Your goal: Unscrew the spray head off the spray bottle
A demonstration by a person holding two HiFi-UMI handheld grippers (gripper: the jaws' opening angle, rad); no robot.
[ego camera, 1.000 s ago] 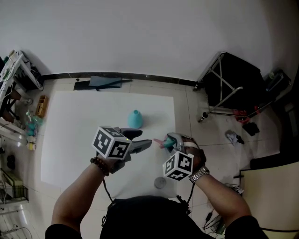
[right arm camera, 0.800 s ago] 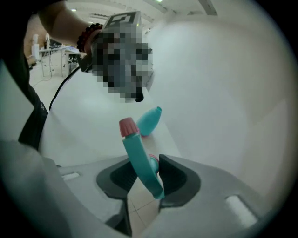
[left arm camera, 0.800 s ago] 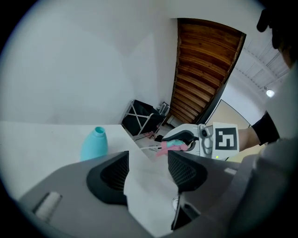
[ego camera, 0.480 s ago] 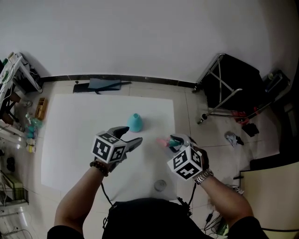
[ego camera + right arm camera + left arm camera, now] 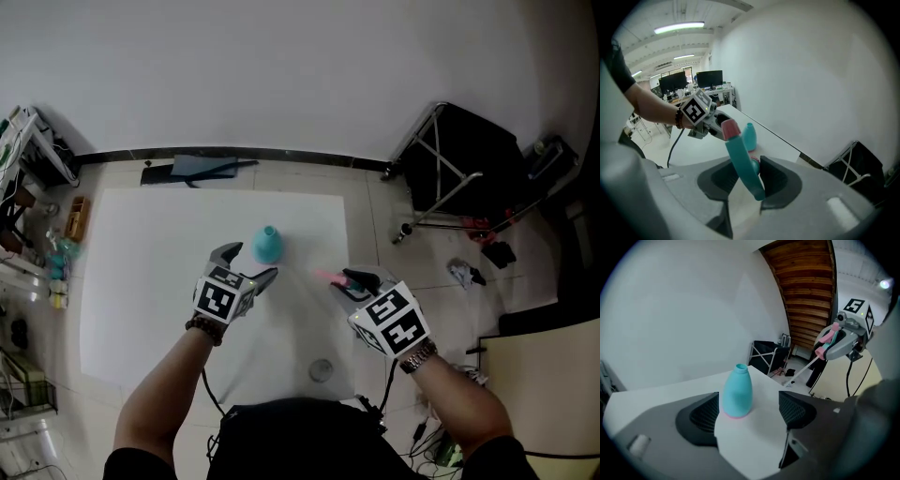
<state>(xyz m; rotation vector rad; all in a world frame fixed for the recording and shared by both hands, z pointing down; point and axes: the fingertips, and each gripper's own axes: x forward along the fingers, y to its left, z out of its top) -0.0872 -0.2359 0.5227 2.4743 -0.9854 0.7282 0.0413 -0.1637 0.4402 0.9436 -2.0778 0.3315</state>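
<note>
The white table (image 5: 141,281) has broad bare room on its left half and along its near side, where only a small round grey object (image 5: 322,369) lies close to the near edge. The open-necked teal spray bottle (image 5: 268,245) stands upright on the table's right half, nearer the far edge than the near one and with clear surface all round it. To the right, past the table's edge, a black folding stand (image 5: 459,169) sits on the tiled floor, and cluttered shelves (image 5: 33,244) crowd the left side. A dark flat item (image 5: 202,169) lies on the floor by the wall beyond the far edge. The left gripper (image 5: 253,262) points forward and downward at the bottle with the forearm reaching in from the near side. Its jaws have just been opening and stand spread wide, with the bottle just ahead of them, closer to the left jaw, and nothing pinched. The right gripper (image 5: 352,278) is raised near the table's right edge, well apart from the bottle and tilted downward, its marker cube turned up toward the head view. Its jaws pinch the teal spray head (image 5: 740,159), whose pink tip (image 5: 730,127) points toward the left gripper, and a thin pale tube (image 5: 802,373) hangs from it.
</note>
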